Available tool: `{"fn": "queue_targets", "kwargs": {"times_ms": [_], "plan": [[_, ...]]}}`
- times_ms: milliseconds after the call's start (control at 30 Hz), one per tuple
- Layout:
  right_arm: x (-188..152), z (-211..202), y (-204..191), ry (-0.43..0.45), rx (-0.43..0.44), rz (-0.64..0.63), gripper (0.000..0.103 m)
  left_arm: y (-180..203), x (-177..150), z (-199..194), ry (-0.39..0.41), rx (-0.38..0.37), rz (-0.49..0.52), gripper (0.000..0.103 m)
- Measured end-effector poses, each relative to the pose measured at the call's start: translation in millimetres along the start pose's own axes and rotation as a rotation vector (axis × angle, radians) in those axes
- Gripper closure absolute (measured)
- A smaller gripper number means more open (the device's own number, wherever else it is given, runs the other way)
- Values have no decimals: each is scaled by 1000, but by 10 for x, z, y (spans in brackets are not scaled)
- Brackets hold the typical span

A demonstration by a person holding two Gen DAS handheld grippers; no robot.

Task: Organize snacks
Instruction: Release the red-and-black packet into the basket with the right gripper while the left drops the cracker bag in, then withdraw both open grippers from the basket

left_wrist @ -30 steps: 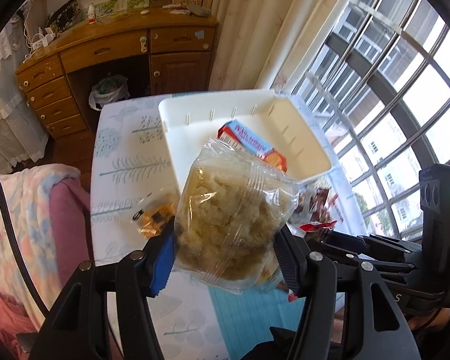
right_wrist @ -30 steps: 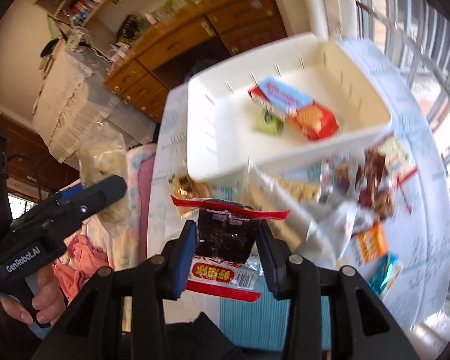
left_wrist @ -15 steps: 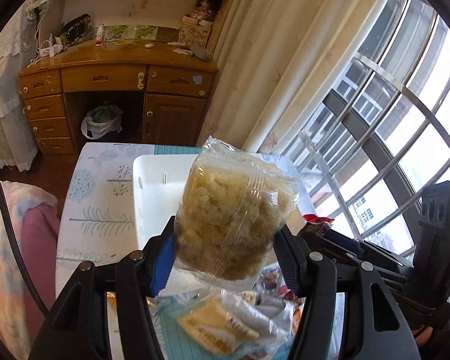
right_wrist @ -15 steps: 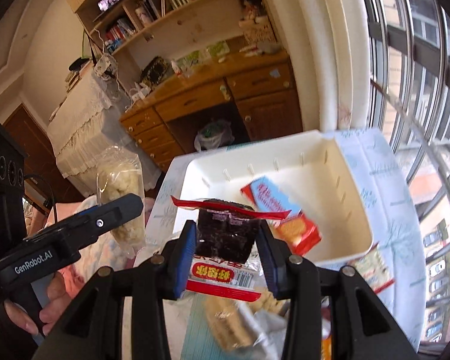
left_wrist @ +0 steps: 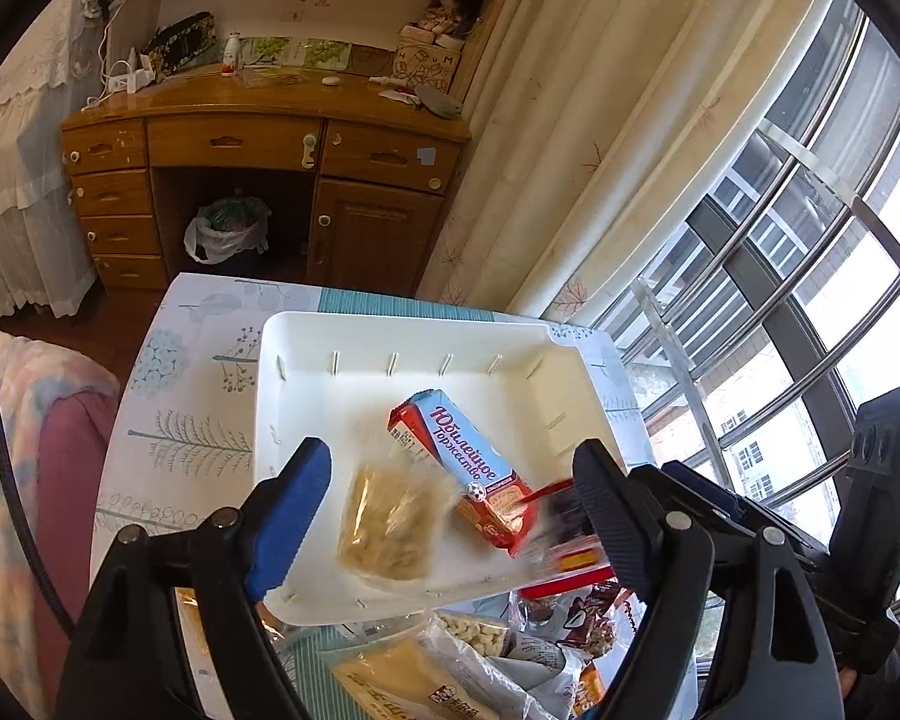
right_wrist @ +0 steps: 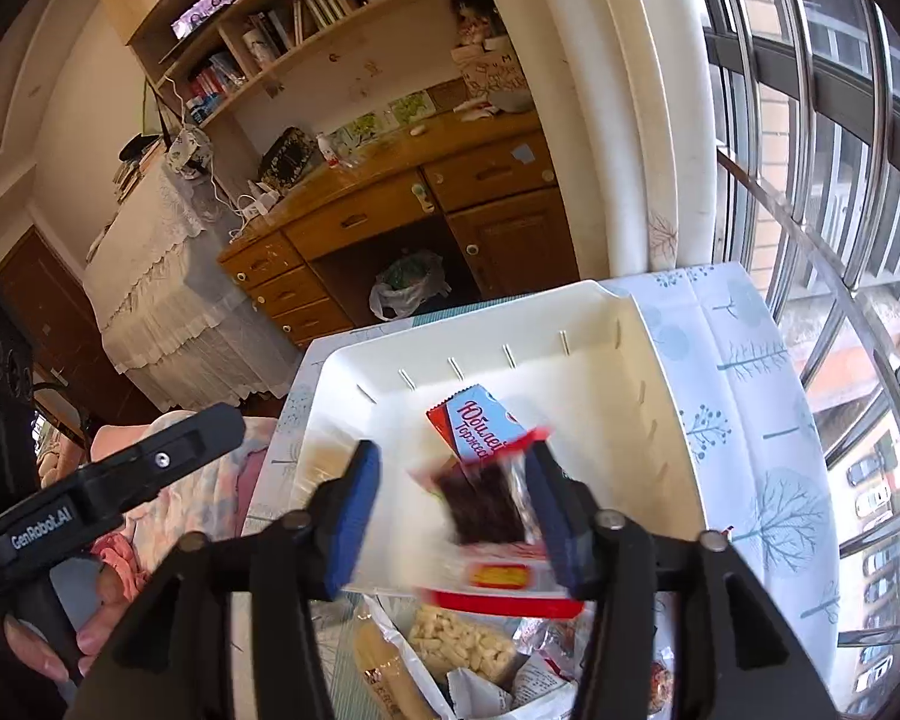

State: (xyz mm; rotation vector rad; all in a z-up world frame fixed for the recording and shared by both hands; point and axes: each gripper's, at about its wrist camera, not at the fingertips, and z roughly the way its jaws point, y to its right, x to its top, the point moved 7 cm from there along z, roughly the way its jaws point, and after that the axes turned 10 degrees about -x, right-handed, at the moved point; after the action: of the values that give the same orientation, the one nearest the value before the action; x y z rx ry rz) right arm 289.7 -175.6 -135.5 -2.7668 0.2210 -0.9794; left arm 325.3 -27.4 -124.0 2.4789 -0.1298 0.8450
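left gripper [left_wrist: 444, 510]: jaws opening, pads clear of everything, nothing gripped; the clear bag of pale crumbly snack [left_wrist: 390, 525] sits loose between them, blurred, on or just above the floor of the white tray [left_wrist: 402, 330].
right gripper [right_wrist: 450, 516]: jaws opening too; the dark snack in red-edged wrapper [right_wrist: 486, 510] is smeared by motion between the pads, leaning at the right-hand pad, the left-hand pad well off it. it looks let go, not pinched.
key relation: both packets lie dead ahead of their tools, at twelve o'clock and lower, over the tray's near half; the right one hangs just over the near rim.
long axes: the dark packet runs from six to twelve; the blue-and-red biscuit pack [left_wrist: 468, 468] already in the tray runs from ten to four.
nearer hand: right gripper sits at three o'clock of the left, both at the same near edge.
pose: both tilted steeply down over the table [left_wrist: 174, 396].
left to sort: the heap of snack bags [right_wrist: 462, 648] at six o'clock, beside the tray.
judgement: next pick lies nearer than the tray, so both hands must draw toward six.
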Motion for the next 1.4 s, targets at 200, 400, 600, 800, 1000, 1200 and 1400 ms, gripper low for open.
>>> {"fn": "queue_targets", "kwargs": {"times_ms": [200,400,600,800,1000,1200,1400], "plan": [[-7,-25,5,8,-2,28,36,-12,-7,-111,3,18,2,20],[-21,-105,-80,24,-1,42,36,-81,-44,-348,18,27,-5,20],[-74,-255,-207,42,-14,67,36,-218,-194,-632,5,30,-24,20],[-206,-488,-367,90,-45,92,36,-340,-377,-970,-2,25,-15,20],[-470,-711,-561,123,-87,115,36,-466,-601,-1314,-18,10,13,20],[-797,-898,-735,144,-123,156,36,-646,-827,-1627,-42,1,49,20],[-1125,-1006,-864,152,-162,195,36,-829,-1047,-1847,-72,8,70,20]]}}
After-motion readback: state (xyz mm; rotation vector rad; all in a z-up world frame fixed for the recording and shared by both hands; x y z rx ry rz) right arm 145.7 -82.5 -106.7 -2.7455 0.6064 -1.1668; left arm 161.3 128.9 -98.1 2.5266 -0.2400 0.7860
